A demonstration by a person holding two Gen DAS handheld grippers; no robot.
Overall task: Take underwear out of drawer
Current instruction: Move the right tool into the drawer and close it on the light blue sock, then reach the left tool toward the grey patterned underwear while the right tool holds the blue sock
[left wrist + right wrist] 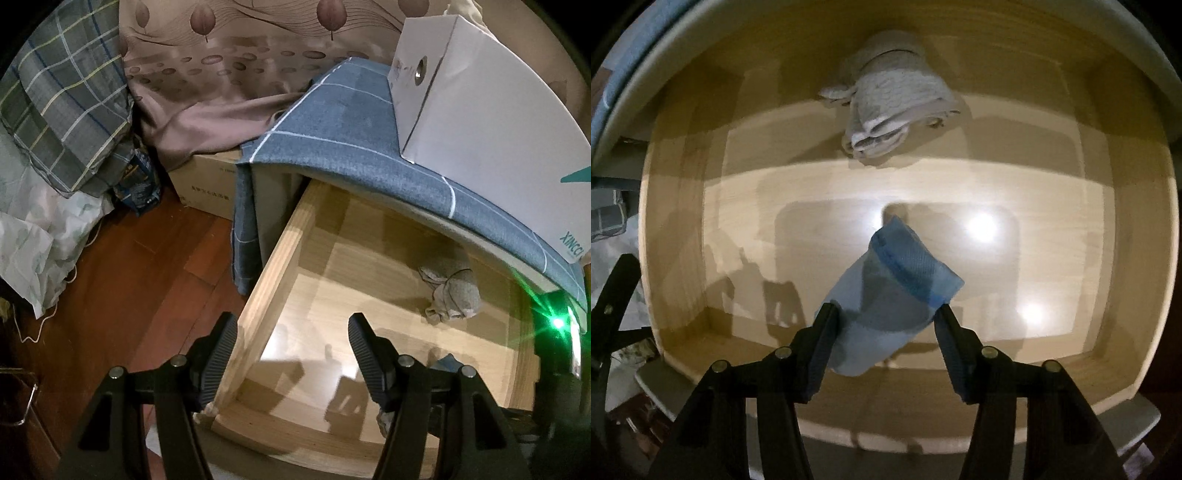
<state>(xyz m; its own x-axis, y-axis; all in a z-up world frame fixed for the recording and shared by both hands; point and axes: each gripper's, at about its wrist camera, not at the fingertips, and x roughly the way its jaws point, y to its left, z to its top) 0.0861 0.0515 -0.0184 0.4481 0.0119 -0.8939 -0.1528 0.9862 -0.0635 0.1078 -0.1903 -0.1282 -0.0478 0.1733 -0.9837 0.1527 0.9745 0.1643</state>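
Between the right tongs [884, 314], low over the drawer [676, 229] floor, sits a folded blue underwear [894, 280]; pads flank it, whether they press I can't tell. Prob. light, soft, floppy, so pinch the thick folded middle w/ waistband. Grey underwear [890, 107] lies further back. Left tongs [291, 332] open, empty, at drawer's front corner.

The pale wooden drawer [679, 229] stands pulled open. On its glossy bottom, a crumpled grey garment [890, 99] lies at twelve o'clock near the back wall; a folded blue garment [897, 273] lies at six o'clock.
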